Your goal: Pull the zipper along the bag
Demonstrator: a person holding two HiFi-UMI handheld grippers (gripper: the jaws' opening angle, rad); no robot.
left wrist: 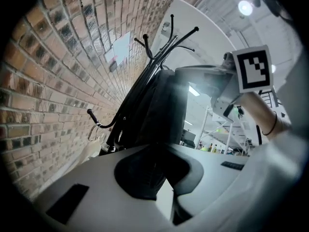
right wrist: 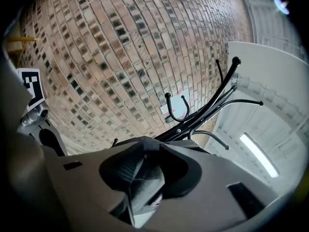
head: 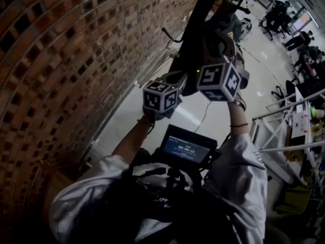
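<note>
One black bag [left wrist: 161, 108] hung on one coat rack [head: 199, 14] beside the brick wall [head: 66, 60]. Both grippers held it: the left gripper [left wrist: 157, 180] pinched nearly shut on its fabric, and the right gripper [right wrist: 142, 178] closed wider around a thicker fold.

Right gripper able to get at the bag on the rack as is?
Looks like yes: right gripper has dark fabric of the bag bunched between its jaws; nothing in the way.
</note>
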